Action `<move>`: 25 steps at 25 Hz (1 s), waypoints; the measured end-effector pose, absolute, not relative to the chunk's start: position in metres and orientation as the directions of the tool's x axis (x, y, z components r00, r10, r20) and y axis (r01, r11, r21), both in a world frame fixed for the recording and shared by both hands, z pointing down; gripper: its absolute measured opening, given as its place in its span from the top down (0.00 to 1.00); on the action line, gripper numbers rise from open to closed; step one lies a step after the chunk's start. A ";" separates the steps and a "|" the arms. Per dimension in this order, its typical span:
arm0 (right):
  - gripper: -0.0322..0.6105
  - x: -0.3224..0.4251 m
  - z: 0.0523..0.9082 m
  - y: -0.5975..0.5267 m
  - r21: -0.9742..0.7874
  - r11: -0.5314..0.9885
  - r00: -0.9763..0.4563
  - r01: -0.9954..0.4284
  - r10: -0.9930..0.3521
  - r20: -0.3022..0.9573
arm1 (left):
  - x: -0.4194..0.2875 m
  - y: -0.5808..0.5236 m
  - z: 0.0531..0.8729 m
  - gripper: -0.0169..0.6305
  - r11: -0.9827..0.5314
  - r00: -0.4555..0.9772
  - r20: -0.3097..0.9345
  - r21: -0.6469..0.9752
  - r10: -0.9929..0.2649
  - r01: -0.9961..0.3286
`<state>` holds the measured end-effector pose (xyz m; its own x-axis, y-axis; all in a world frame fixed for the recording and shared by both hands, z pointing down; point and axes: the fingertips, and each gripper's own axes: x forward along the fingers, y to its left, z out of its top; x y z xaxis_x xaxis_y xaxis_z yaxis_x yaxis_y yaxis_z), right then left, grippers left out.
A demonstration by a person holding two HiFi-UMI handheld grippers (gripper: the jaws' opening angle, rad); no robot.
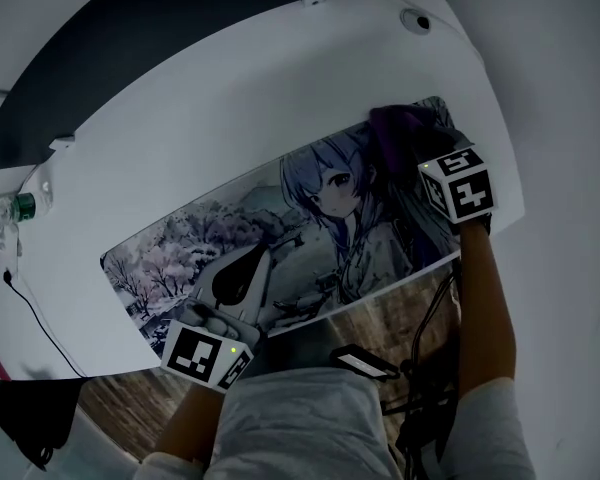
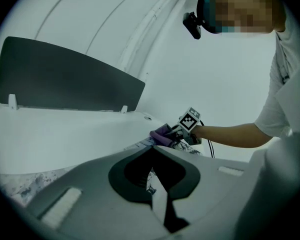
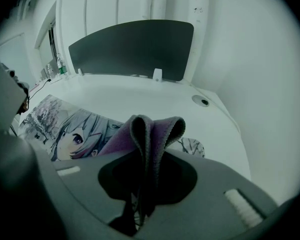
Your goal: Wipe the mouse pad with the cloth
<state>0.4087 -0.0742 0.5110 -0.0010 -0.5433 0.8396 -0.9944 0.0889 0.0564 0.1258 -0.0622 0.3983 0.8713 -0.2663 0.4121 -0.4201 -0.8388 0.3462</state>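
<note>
A long mouse pad [image 1: 310, 230] printed with a blue-haired anime figure lies across the white desk [image 1: 230, 108]. At the pad's right end my right gripper [image 1: 420, 153] is shut on a folded purple cloth [image 1: 402, 126], which rests on the pad. In the right gripper view the cloth [image 3: 151, 129] stands bunched between the jaws above the pad [image 3: 65, 126]. My left gripper [image 1: 252, 260] lies shut on the pad near its front edge, left of centre, with nothing between its jaws. From the left gripper [image 2: 153, 149] I see the cloth [image 2: 161, 133] far off.
A dark partition panel [image 1: 180, 28] runs along the desk's back edge. A green-capped bottle [image 1: 20, 206] and a black cable [image 1: 40, 318] sit at the far left. A round grommet hole [image 1: 415, 20] is at the back right. Wooden floor and cables [image 1: 420, 368] lie below.
</note>
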 end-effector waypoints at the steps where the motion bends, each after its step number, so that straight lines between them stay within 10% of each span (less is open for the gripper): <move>1: 0.88 0.413 0.511 -0.074 0.059 0.084 0.004 -0.995 -0.543 0.840 | 0.130 -0.062 0.401 0.95 -0.840 0.872 0.413 0.347 -0.263 -0.418; 25: 0.88 0.502 0.514 -0.061 0.183 -0.015 0.166 -0.983 -0.498 0.851 | 0.156 -0.045 0.411 0.95 -0.859 0.891 0.415 0.372 -0.185 -0.352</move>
<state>0.5018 -0.0614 0.5142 0.1664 -0.4977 0.8513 -0.9830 -0.0153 0.1832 0.1561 -0.0447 0.4111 0.8907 -0.1847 0.4154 -0.3516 -0.8591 0.3720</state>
